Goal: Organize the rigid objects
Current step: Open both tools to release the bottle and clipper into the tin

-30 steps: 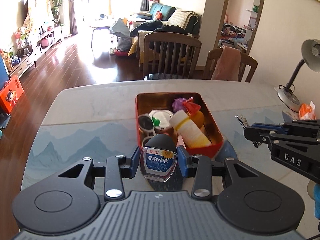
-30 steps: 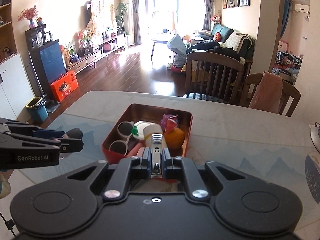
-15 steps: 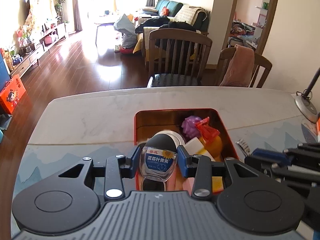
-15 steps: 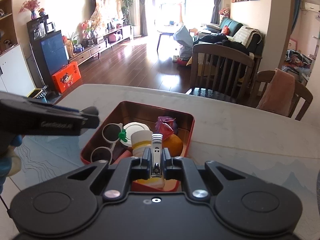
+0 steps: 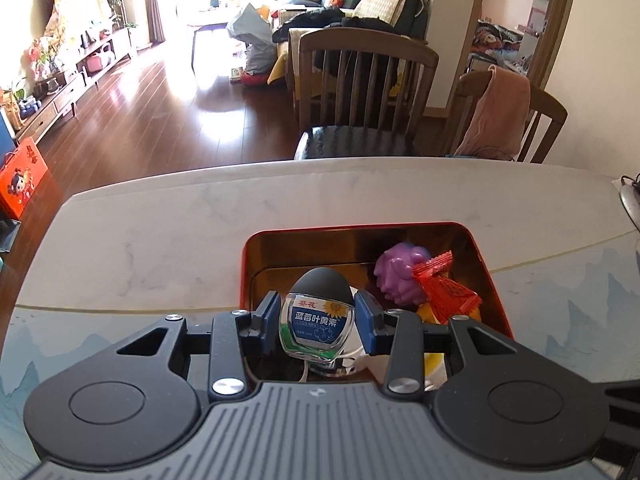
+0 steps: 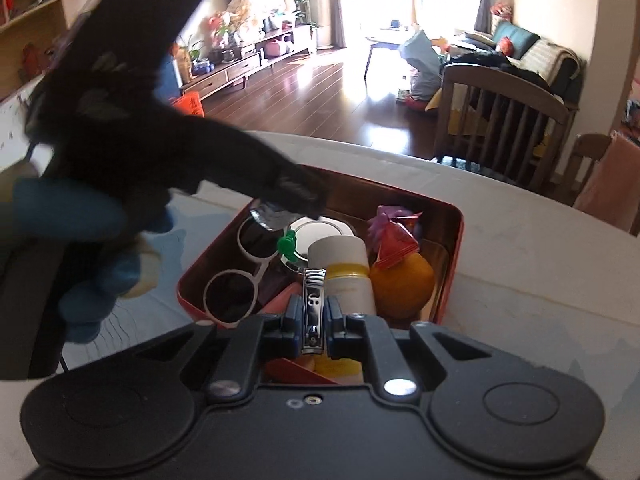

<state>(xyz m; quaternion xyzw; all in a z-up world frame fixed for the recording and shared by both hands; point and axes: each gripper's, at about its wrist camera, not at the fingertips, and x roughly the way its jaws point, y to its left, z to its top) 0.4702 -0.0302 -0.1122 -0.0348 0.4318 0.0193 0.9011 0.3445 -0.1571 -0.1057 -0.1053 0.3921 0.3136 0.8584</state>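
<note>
Left gripper (image 5: 316, 318) clamping a small clear bottle (image 5: 318, 328) above the red tin (image 5: 256, 240), right gripper (image 6: 313, 318) pinching steel nail clippers (image 6: 313, 308) over the tin's near edge, sunglasses (image 6: 244, 264) inside.

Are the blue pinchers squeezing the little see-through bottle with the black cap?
Touching. In the left wrist view, both blue pads of the left gripper press against the sides of the small clear glass bottle with the black cap, with no gap visible.

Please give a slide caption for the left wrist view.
Left tongs hold a small bottle above the red tin.
</note>
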